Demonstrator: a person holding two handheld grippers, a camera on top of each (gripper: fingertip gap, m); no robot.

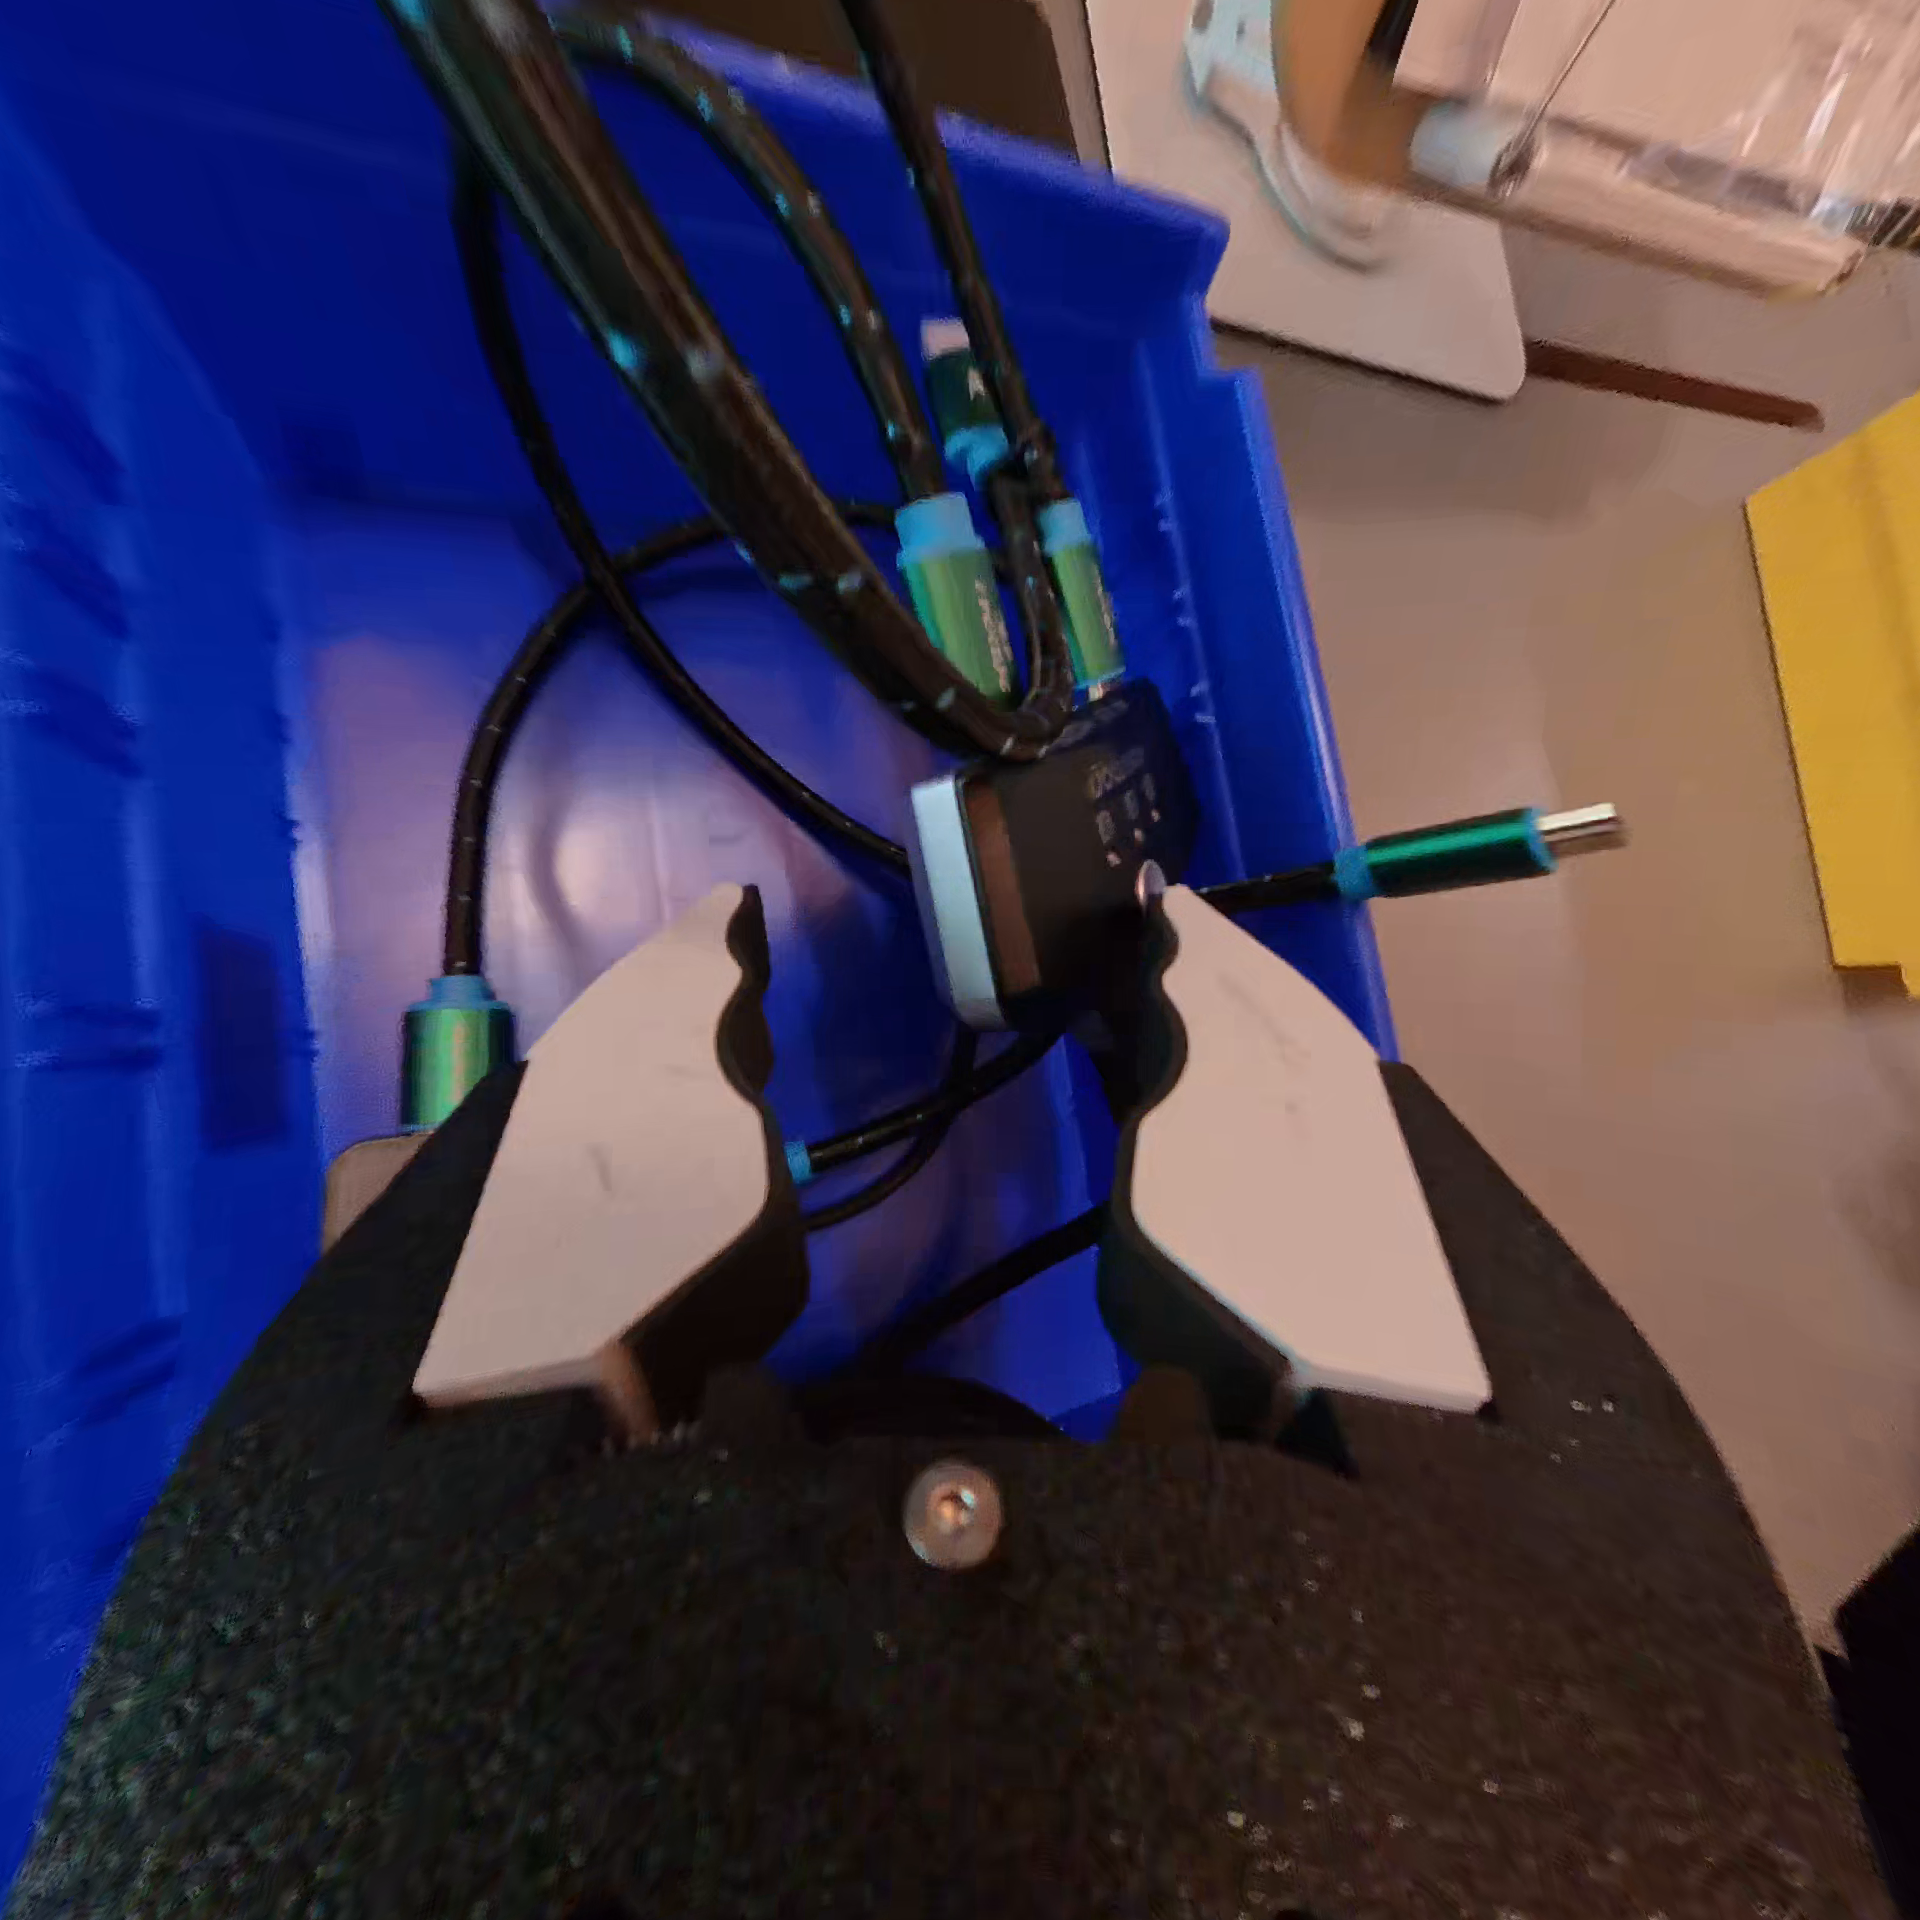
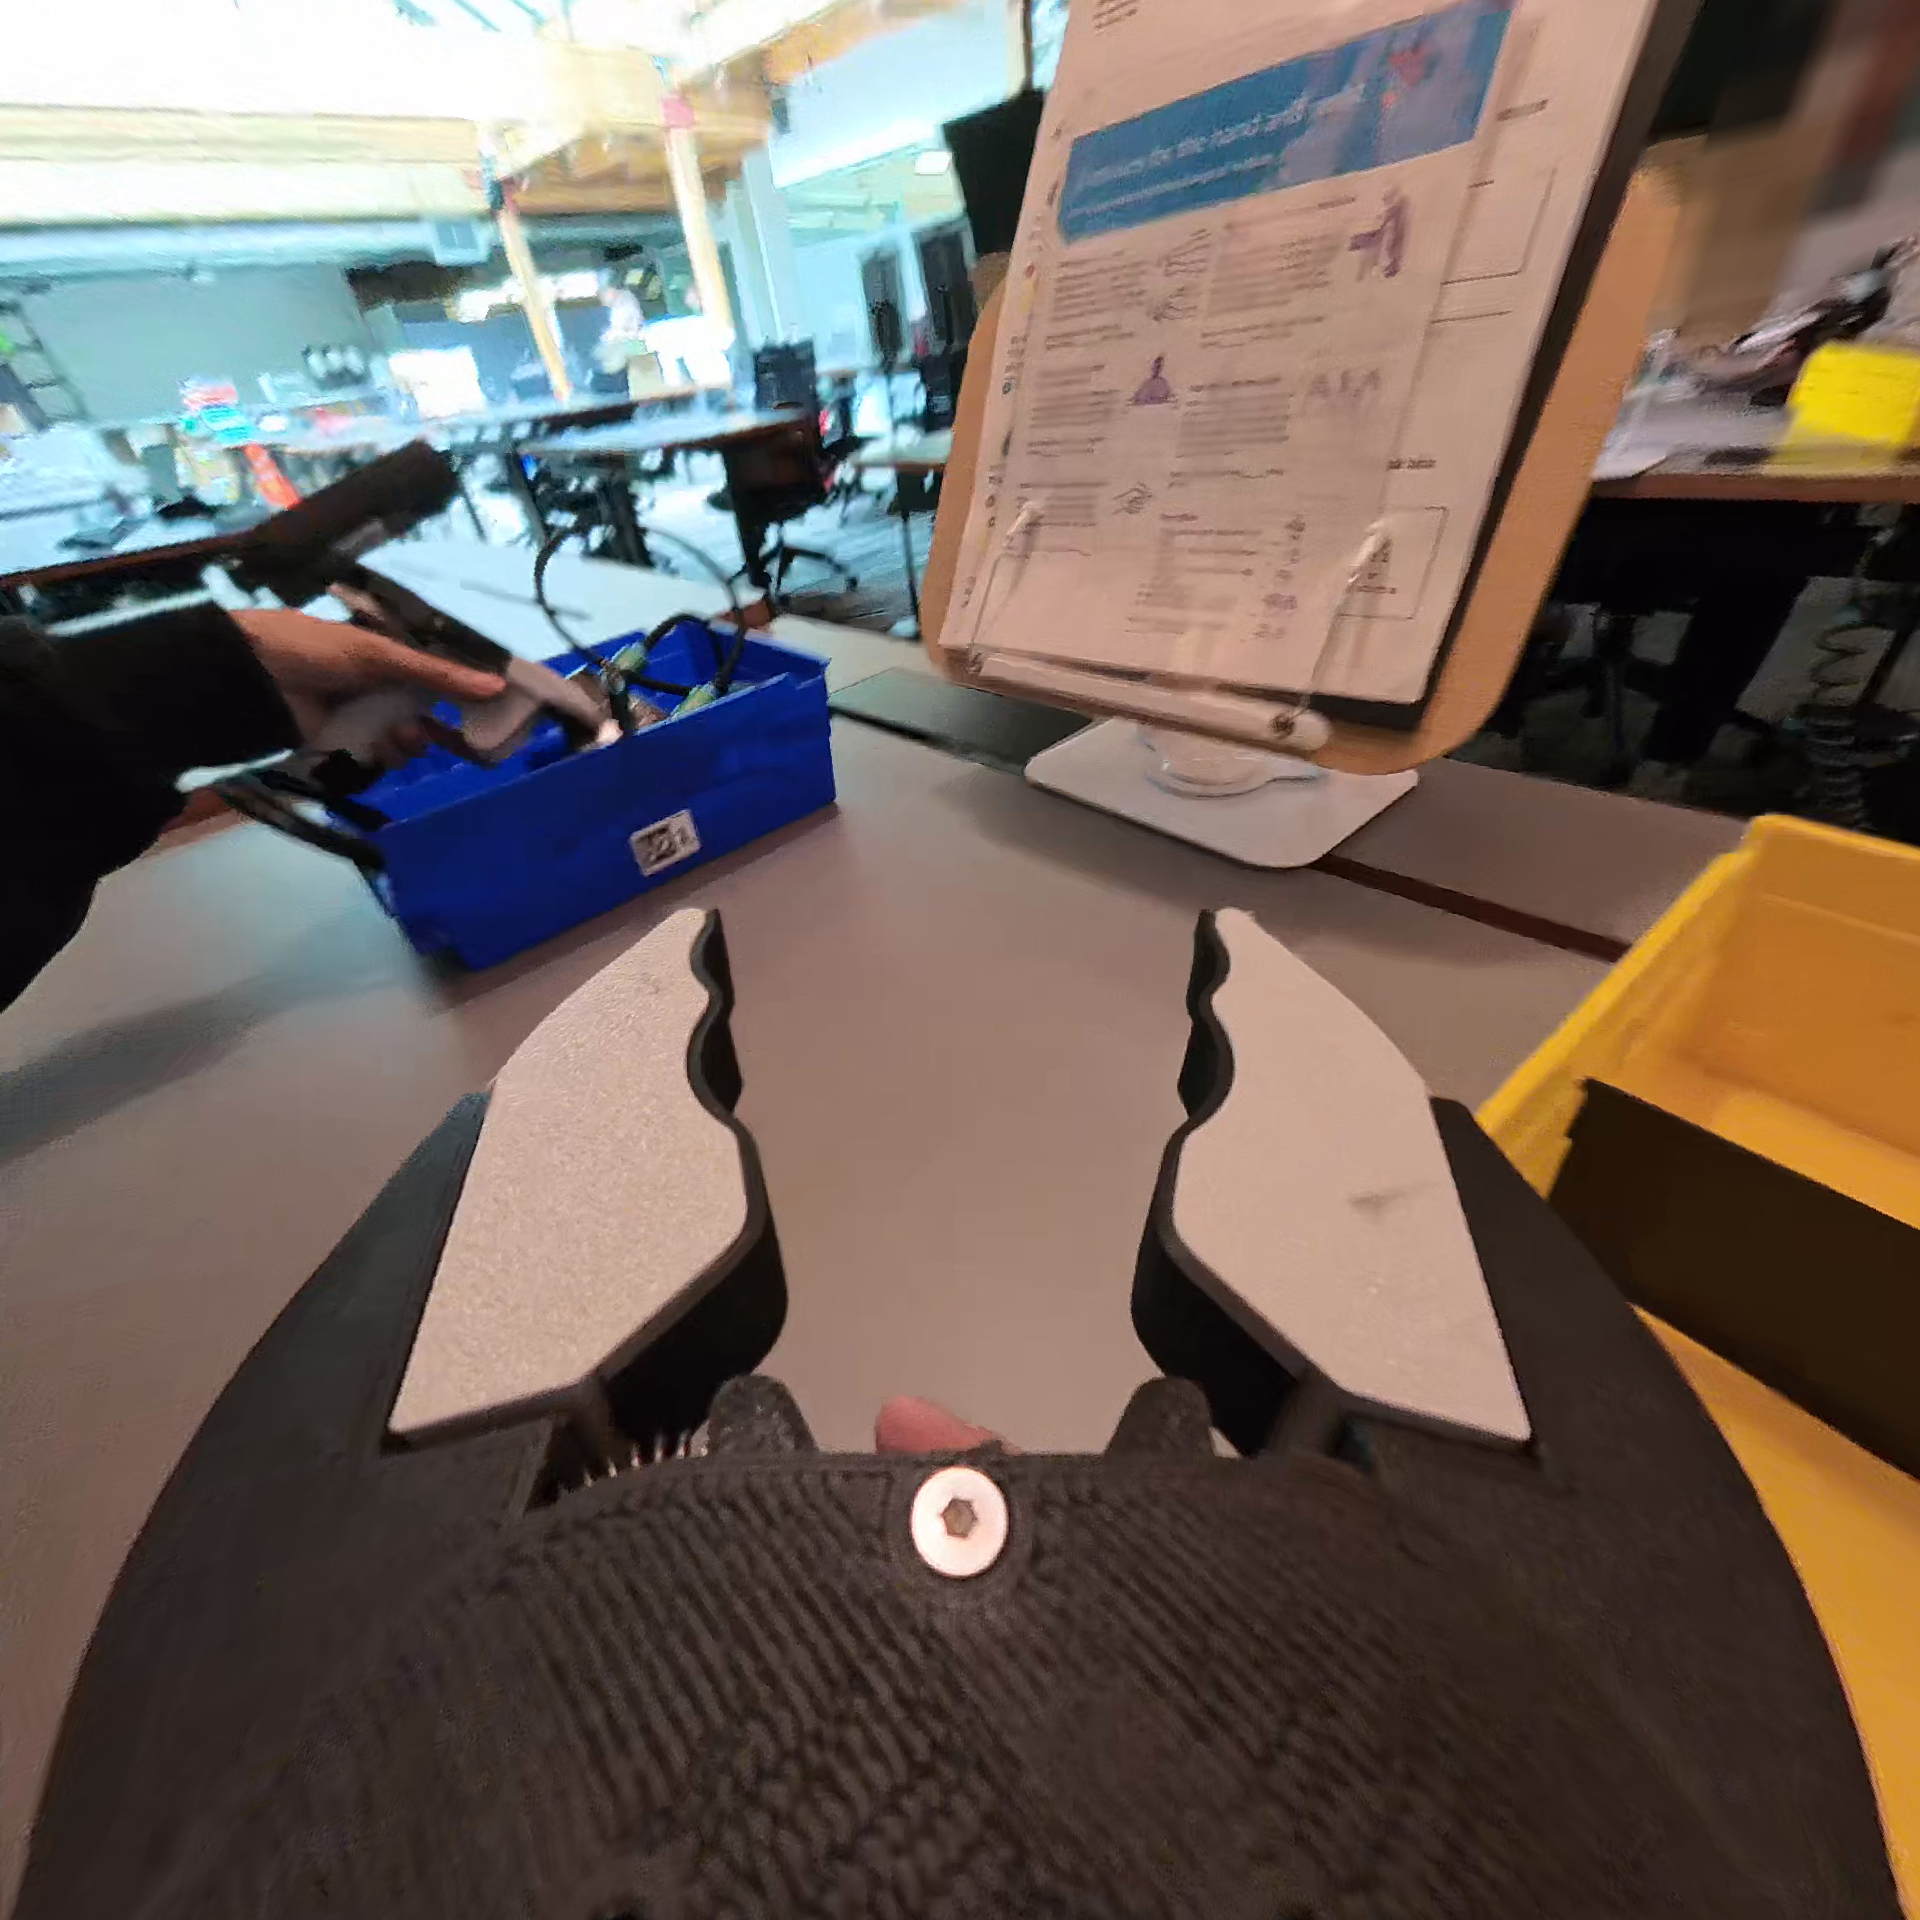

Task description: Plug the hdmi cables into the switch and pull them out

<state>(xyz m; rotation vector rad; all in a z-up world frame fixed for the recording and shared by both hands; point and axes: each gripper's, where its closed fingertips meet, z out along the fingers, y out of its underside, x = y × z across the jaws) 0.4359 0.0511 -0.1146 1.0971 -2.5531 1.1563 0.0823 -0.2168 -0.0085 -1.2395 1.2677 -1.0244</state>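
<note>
A: What's hard to make out here?

B: The left wrist view is smeared, so the markings on the switch are unreadable. The braided cables run off the top edge, and one green plug is half hidden behind the left gripper. In the right wrist view the blue bin is far off and its contents are only a tangle.

A: And the switch itself?

B: A small black box with a pale grey end face, tilted inside the blue bin against its right wall. Two green-shelled plugs sit at its far end; whether they are fully seated I cannot tell. A third cable's plug pokes out over the bin's right wall.

A: Relative to the gripper?

B: The switch lies just beyond the left gripper's tips, near the right-hand fingertip. Its jaws are spread wide and hold nothing.

A: The other one?

B: The right gripper hovers over the grey table, well right of the bin, jaws wide apart and empty, beside a yellow bin.
</note>
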